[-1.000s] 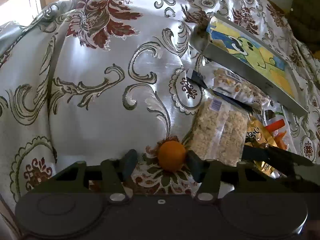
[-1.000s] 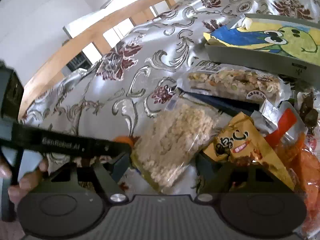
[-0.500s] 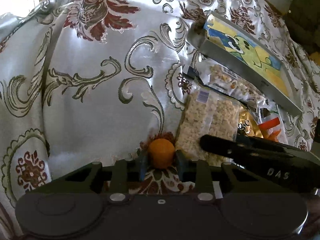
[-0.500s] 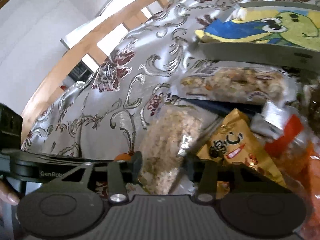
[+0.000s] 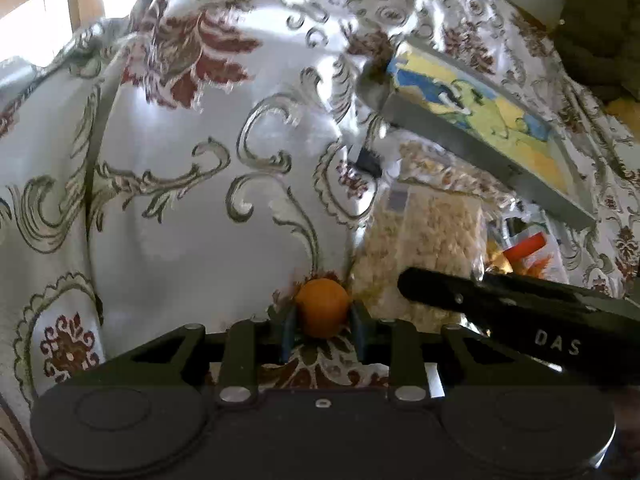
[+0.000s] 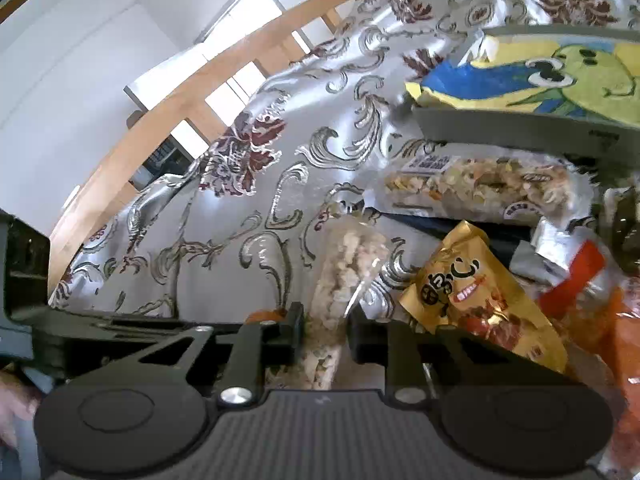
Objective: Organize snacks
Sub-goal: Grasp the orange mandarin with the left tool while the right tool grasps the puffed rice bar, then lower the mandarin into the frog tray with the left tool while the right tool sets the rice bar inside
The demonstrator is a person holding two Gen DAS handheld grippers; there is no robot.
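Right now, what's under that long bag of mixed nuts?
Under the nut bag a dark blue packet sticks out, lying on the tablecloth. The rest of it is covered.

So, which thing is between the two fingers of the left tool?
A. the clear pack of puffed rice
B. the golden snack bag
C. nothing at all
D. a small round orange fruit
D: in the left wrist view the left tool is closed on the small orange fruit, while the clear pack of puffed rice sits pinched in the right tool.
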